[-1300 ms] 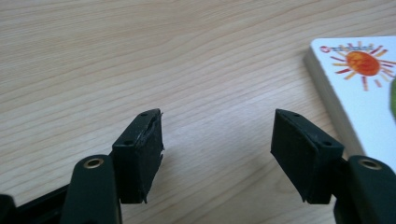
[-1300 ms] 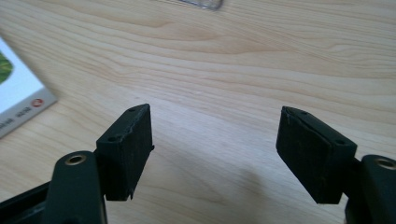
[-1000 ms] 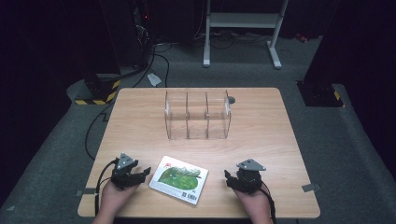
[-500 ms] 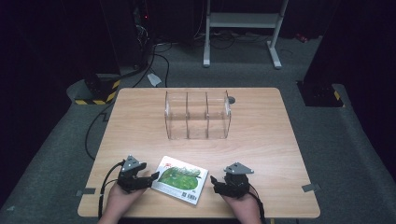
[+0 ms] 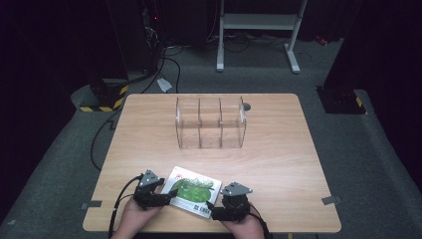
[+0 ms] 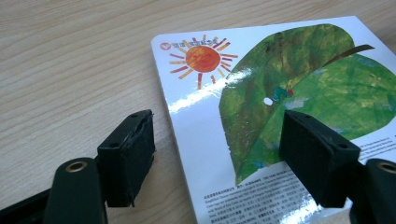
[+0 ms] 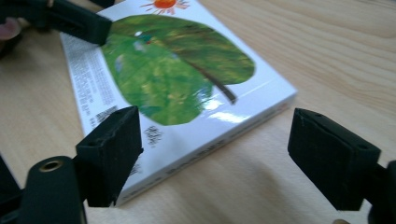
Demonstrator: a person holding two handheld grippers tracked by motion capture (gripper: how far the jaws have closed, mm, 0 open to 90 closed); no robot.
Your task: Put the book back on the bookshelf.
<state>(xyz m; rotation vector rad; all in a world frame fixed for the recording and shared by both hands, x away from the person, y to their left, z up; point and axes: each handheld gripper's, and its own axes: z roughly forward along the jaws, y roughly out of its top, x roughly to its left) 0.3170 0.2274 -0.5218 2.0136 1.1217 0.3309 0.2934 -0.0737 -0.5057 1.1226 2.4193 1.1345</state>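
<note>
The left gripper view shows an orange sun on the book (image 6: 261, 116), a white cover with a green leaf lying flat near the table's (image 5: 278, 164) near edge. Both the left gripper (image 5: 166, 197) and right gripper (image 5: 213, 209) have just been opening, their jaws released astride the book's corners without pressing. Bare wood lies between it and the clear organizer (image 5: 211, 123) farther off.

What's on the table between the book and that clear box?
Nothing: in the high view only bare table separates the book from the clear box.
</note>
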